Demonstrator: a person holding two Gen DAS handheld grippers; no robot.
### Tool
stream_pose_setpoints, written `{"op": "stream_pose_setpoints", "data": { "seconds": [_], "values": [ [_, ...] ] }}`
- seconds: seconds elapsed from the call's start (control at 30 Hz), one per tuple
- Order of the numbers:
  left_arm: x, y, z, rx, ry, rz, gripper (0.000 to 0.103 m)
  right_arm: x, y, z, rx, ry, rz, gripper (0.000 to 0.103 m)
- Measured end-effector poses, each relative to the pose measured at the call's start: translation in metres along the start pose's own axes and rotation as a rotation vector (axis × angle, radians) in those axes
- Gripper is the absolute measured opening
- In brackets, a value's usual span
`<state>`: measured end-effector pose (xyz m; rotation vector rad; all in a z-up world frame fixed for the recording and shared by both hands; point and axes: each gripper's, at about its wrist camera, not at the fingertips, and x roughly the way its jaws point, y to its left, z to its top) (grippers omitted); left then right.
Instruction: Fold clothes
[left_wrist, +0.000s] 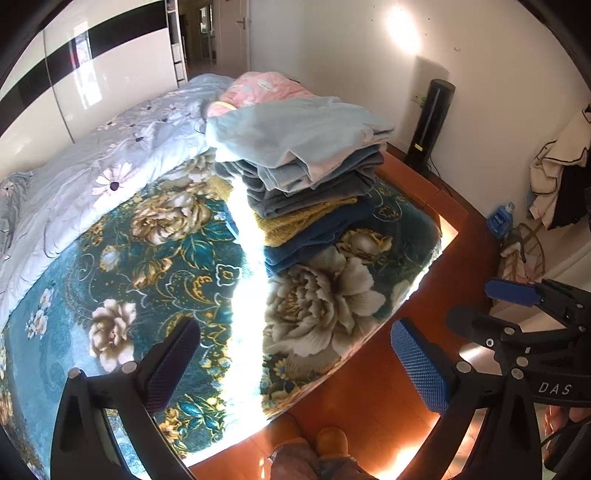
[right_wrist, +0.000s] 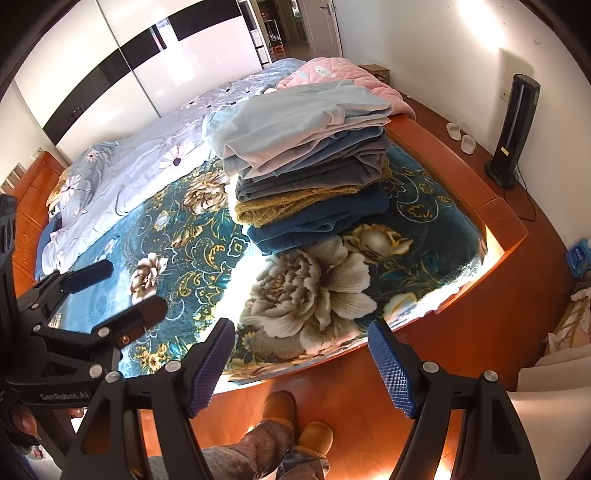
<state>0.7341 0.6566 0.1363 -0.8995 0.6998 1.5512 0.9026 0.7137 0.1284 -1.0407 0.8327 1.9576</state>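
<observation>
A stack of folded clothes (left_wrist: 306, 177) sits on the teal floral blanket (left_wrist: 147, 258) near the bed's foot corner; a light blue garment (left_wrist: 295, 129) lies on top, over grey, mustard and dark blue pieces. The stack shows in the right wrist view (right_wrist: 310, 170) too. My left gripper (left_wrist: 295, 358) is open and empty, held over the bed's near edge, short of the stack. My right gripper (right_wrist: 301, 358) is open and empty, held over the bed edge and floor. Each gripper also shows in the other's view: the right (left_wrist: 476, 310) and the left (right_wrist: 122, 288).
A pale floral duvet (left_wrist: 92, 173) and a pink quilt (left_wrist: 266, 88) lie further up the bed. The wooden bed frame (right_wrist: 461, 177) runs along the right. A black tower heater (right_wrist: 513, 133) stands by the wall. The person's feet (right_wrist: 295, 424) stand on the wooden floor below.
</observation>
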Motion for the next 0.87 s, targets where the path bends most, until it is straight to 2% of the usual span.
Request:
{"op": "stream_pose_setpoints", "data": {
  "seconds": [0.3, 0.87],
  "values": [
    [-0.0023, -0.0005, -0.0003, -0.019, 0.003, 0.049, 0.103, -0.0041, -0.0008, -0.0016, -0.013, -0.008, -0.002, 0.078],
    [-0.0061, -0.0009, -0.0031, -0.021, 0.001, 0.075, 0.103, -0.0078, 0.0008, -0.0028, -0.026, -0.017, -0.001, 0.08]
  ]
}}
